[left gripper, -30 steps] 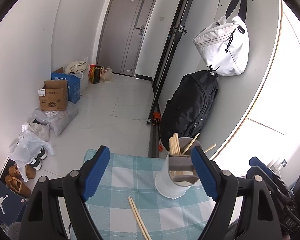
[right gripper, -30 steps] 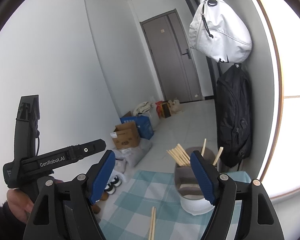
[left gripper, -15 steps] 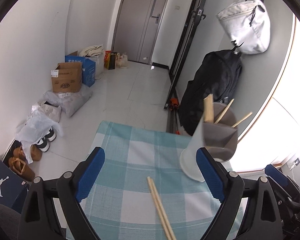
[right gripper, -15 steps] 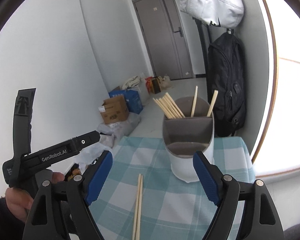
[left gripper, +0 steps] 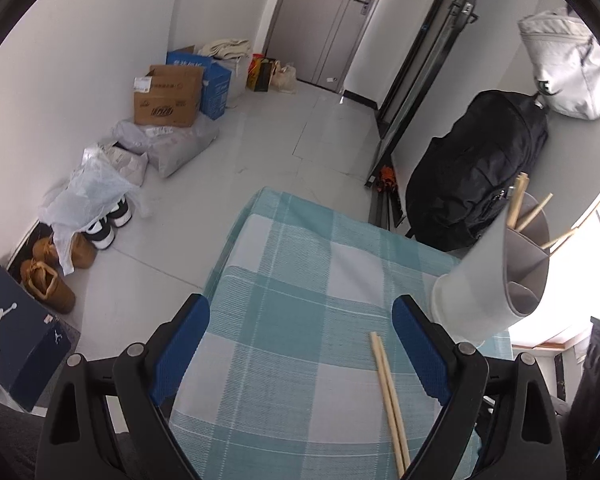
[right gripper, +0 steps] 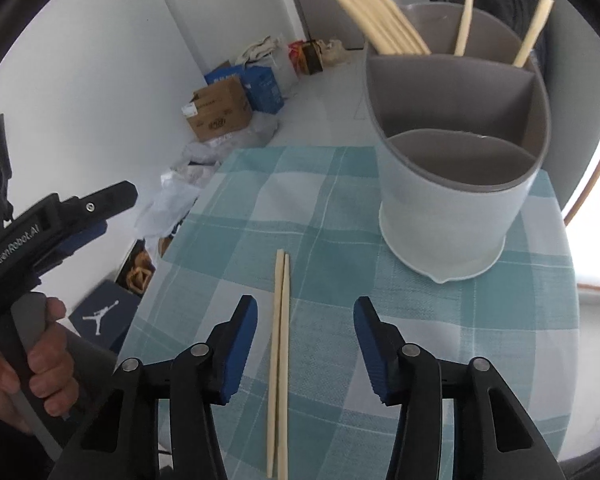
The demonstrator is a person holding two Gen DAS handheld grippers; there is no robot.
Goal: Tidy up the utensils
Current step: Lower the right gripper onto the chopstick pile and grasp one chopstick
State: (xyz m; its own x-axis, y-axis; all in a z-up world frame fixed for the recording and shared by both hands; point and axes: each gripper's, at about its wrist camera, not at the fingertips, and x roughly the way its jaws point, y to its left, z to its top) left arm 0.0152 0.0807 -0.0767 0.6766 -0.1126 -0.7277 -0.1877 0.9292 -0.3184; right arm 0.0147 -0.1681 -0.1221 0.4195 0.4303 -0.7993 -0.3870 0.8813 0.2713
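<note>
Both tongs are lower now than a moment ago, close over the desk with its blue checked cloth. The right tongs were wide before; now they are closing, about half open. The two chopsticks lie flat between their blue pads, nearer the left pad, but the pads do not touch them yet. I think the grab comes next.

The left tongs are wide and hold nothing. The chopsticks lie just inside their right pad.

The holder stands past the right tongs, a bit to the right. It has three parts.

Counting: two chopsticks on the desk. In the holder's far parts, about six in a bunch and two more standing alone. The near part looks empty.
</note>
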